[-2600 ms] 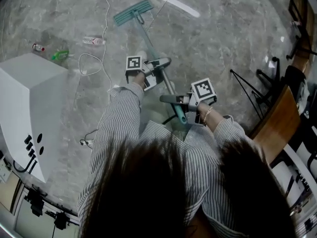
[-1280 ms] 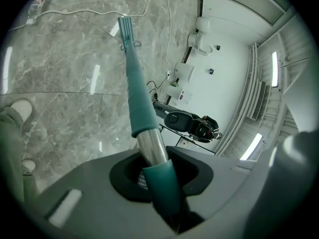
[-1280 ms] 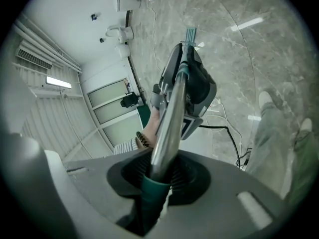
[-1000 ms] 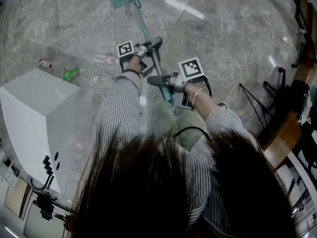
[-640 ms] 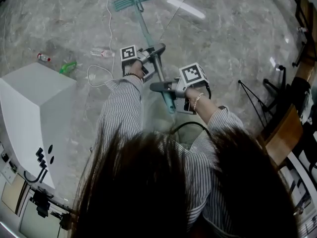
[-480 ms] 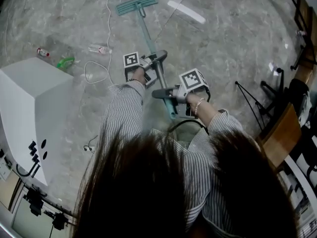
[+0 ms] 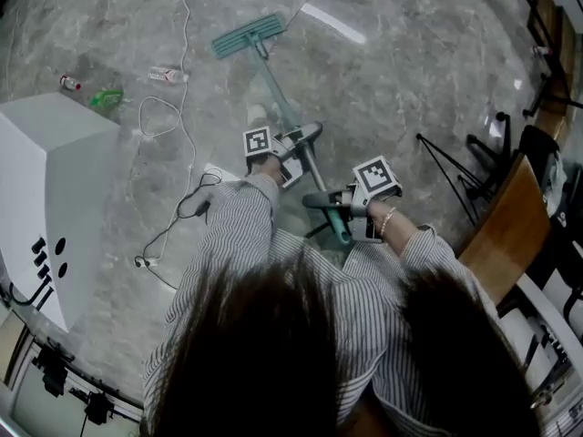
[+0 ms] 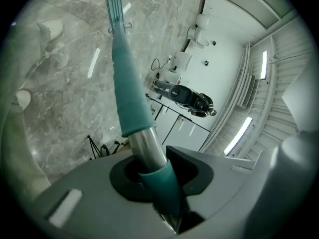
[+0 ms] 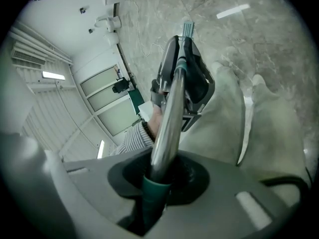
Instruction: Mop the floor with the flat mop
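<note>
The flat mop's teal head (image 7: 248, 35) lies on the grey marble floor (image 7: 410, 71) ahead of me. Its handle (image 7: 290, 121) slants back toward my body. My left gripper (image 7: 308, 138) is shut on the handle at the edge of the teal sleeve (image 8: 127, 83), with bare metal in its jaws. Lower down, my right gripper (image 7: 321, 200) is shut on the handle near its teal end (image 7: 339, 233). In the right gripper view, the metal tube (image 9: 169, 118) runs up to the left gripper (image 9: 185, 78) and the mop head (image 9: 188, 28) beyond it.
A white cabinet (image 7: 46, 180) stands at the left. A white cable (image 7: 173, 135) trails over the floor beside it. Bottles (image 7: 168, 75) and a green item (image 7: 105, 98) lie at the far left. A black tripod (image 7: 455, 167) and a wooden chair back (image 7: 506, 226) stand at the right.
Both grippers and the mop have come back toward me. The mop head has slid nearer over the floor. More of the floor cable now shows at my left.
</note>
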`<state>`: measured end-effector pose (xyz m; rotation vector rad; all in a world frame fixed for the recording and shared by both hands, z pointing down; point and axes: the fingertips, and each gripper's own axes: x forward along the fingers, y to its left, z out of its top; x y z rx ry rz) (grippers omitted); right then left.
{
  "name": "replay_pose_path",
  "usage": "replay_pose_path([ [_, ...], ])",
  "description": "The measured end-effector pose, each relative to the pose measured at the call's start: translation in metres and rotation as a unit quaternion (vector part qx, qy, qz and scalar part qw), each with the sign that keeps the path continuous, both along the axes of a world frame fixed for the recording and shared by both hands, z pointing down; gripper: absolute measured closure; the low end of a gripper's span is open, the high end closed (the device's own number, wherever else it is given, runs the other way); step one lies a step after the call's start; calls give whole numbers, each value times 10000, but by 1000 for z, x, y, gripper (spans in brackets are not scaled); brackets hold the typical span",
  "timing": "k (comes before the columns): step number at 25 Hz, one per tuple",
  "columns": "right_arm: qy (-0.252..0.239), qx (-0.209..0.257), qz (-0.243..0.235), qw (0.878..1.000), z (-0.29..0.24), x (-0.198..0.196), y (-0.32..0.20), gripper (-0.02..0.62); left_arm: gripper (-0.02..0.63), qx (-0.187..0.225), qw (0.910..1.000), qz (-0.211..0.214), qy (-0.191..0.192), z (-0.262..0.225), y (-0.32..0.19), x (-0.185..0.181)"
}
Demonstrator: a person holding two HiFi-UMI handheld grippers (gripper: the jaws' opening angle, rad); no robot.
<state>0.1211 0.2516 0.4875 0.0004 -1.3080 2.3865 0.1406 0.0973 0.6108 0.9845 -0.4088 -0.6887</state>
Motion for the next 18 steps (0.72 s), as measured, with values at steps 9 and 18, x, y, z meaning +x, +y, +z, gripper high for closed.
replay_pose_path([
  [9,-15,-377,318,9988,-34,47,53,526,542,-76,9979,164,627,-32,64,52],
  [18,14,-306,522,9982,-33,41,70,525,554,45,9961,-40,884,-37,78,46],
])
